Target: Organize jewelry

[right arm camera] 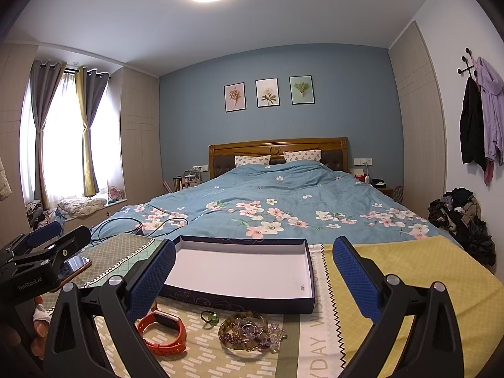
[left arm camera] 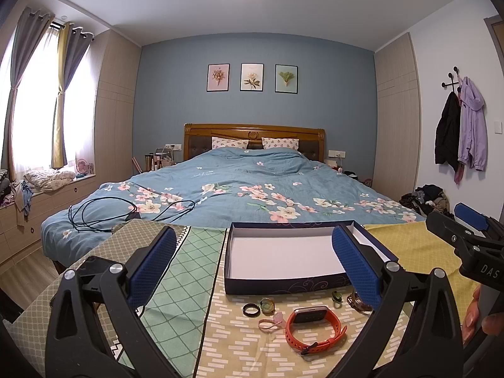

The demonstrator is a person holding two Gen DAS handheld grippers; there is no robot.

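A dark blue box point(left arm camera: 277, 283) with a white inside lies open on the patterned tablecloth; it also shows in the right wrist view point(right arm camera: 239, 302). In front of it lie an orange watch point(left arm camera: 315, 327), a black ring point(left arm camera: 251, 309), a green-topped ring point(left arm camera: 267, 305), a pink loop point(left arm camera: 267, 325) and a small green charm point(left arm camera: 336, 296). The right wrist view shows the watch point(right arm camera: 163, 330), the green charm point(right arm camera: 210, 317) and a gold bangle with beaded bracelets point(right arm camera: 245, 330). My left gripper point(left arm camera: 252, 271) is open above the jewelry. My right gripper point(right arm camera: 252, 277) is open above the box front.
A phone point(right arm camera: 75, 266) lies on the cloth at the left. The right gripper appears at the right edge of the left wrist view point(left arm camera: 466, 239). Behind the table is a bed point(left arm camera: 239, 189) with a cable point(left arm camera: 126, 211) on it.
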